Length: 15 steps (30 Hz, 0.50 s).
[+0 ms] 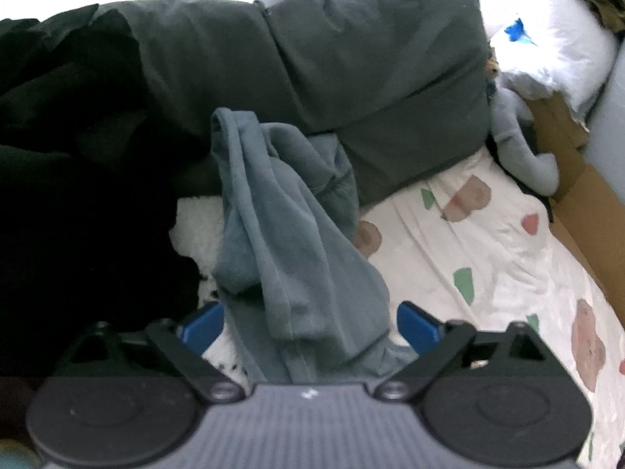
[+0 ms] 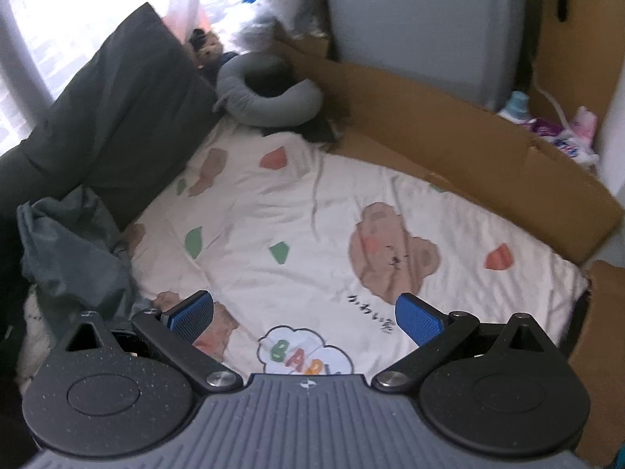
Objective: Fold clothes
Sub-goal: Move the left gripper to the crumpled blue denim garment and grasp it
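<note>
A crumpled blue-grey garment (image 1: 273,215) lies in a heap on the white bear-print sheet (image 1: 488,242), against the dark pillows. My left gripper (image 1: 310,328) stands wide open right over its near end; the cloth runs between the blue pads (image 1: 203,328) and they do not press on it. In the right wrist view the same garment (image 2: 70,246) sits at the far left. My right gripper (image 2: 304,316) is open above the bare sheet (image 2: 293,203), with nothing between its fingers.
Dark grey pillows (image 1: 371,70) line the back. A black cloth pile (image 1: 70,156) fills the left. A grey ring-shaped cushion (image 2: 265,90) lies in the far corner. Cardboard walls (image 2: 449,129) border the sheet's right side, with bottles and packets (image 2: 554,125) beyond.
</note>
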Motion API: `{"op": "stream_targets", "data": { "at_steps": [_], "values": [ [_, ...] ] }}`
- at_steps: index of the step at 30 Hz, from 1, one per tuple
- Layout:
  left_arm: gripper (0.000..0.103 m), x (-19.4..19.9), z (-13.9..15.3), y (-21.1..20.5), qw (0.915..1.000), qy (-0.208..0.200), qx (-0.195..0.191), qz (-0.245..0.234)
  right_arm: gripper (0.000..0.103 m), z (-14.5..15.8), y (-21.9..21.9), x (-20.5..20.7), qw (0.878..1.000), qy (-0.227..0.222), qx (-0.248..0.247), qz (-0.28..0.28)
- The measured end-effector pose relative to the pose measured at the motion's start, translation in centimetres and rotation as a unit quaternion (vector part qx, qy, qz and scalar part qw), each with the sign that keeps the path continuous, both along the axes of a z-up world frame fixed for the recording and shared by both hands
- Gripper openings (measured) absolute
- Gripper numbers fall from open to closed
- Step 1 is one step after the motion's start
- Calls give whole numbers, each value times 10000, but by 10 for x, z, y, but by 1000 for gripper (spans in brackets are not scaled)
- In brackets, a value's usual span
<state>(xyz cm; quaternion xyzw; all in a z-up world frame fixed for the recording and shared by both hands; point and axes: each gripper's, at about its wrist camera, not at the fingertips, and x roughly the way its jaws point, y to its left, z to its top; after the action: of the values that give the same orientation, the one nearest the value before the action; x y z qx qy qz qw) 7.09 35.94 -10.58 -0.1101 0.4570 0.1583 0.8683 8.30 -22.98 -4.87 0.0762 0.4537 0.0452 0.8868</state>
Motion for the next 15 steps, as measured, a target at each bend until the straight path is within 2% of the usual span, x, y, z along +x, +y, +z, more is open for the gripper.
{"op": "stream_targets", "data": {
  "at_steps": [6, 9, 15],
  "values": [
    [85, 14, -21, 9, 9996, -236, 55, 169, 102, -21, 7, 17, 9993, 105, -26, 345],
    [80, 19, -31, 13, 9992, -320, 72, 249, 102, -30, 13, 23, 9983, -49, -121, 565],
    [63, 26, -57, 16, 9977, -537, 164, 377, 102, -54, 15, 40, 9965, -49, 80, 827]
  ]
}}
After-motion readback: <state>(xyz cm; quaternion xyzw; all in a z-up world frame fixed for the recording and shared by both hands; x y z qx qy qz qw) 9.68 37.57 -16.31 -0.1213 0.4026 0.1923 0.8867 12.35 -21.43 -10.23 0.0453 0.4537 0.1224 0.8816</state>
